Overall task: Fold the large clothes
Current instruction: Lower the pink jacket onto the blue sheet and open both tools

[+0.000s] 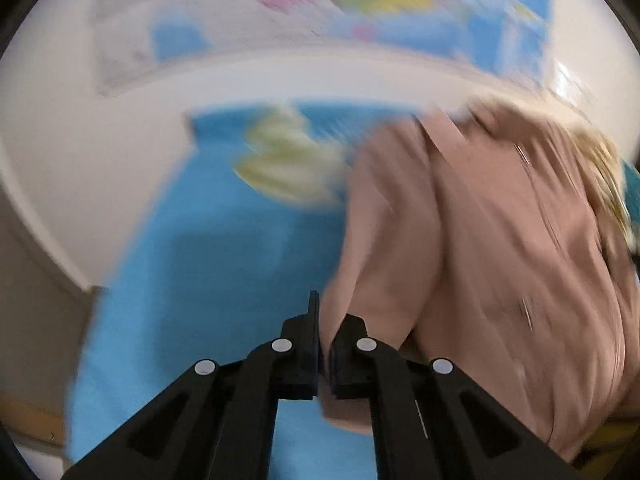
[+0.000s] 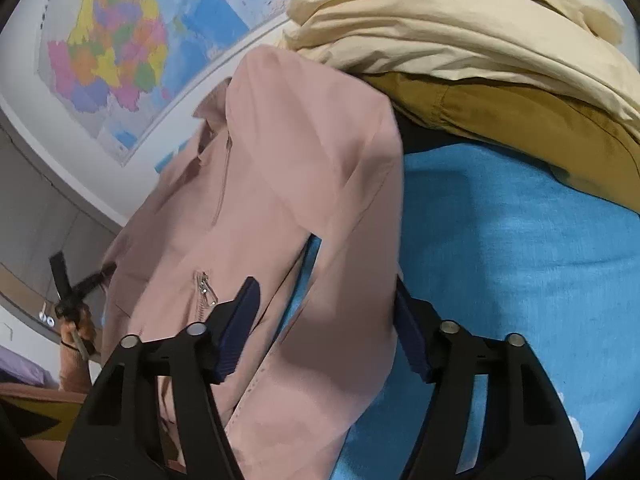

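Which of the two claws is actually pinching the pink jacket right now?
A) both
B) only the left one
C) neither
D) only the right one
B: the left claw is shut on an edge of the pink jacket, while the right claw stands open with the jacket's sleeve lying loose between its fingers.
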